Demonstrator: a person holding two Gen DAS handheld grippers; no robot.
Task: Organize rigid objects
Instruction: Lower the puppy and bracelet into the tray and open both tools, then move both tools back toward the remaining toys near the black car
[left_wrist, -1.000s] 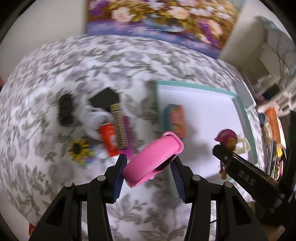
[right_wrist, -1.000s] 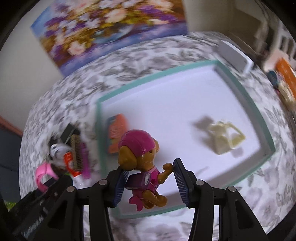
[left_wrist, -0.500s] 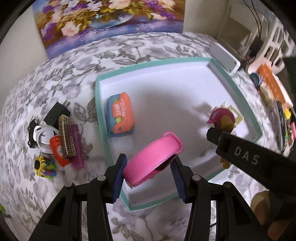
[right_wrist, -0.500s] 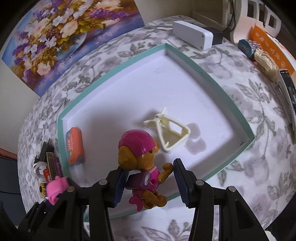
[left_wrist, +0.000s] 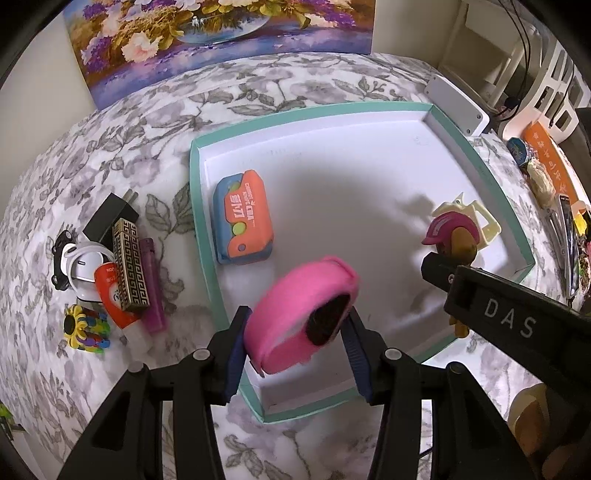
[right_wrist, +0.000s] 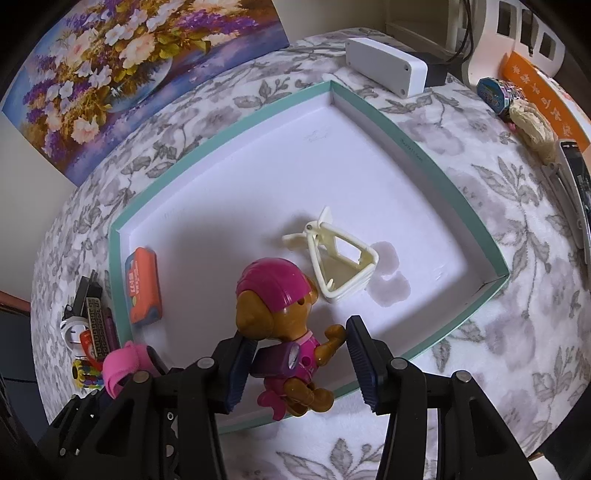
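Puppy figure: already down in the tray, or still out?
Out: the puppy figure is clamped in the right gripper, above the teal tray.

Pink wristband, loop shape with dark face, tilted, held above near left part of tray. Brown puppy figure with magenta helmet and pink vest, upright, held above near edge of same tray. Shallow tray, white inside, teal rim, on flowered cloth. Inside, flat at left: orange-and-blue pack. Inside, more right: cream plastic clip, lying on side.
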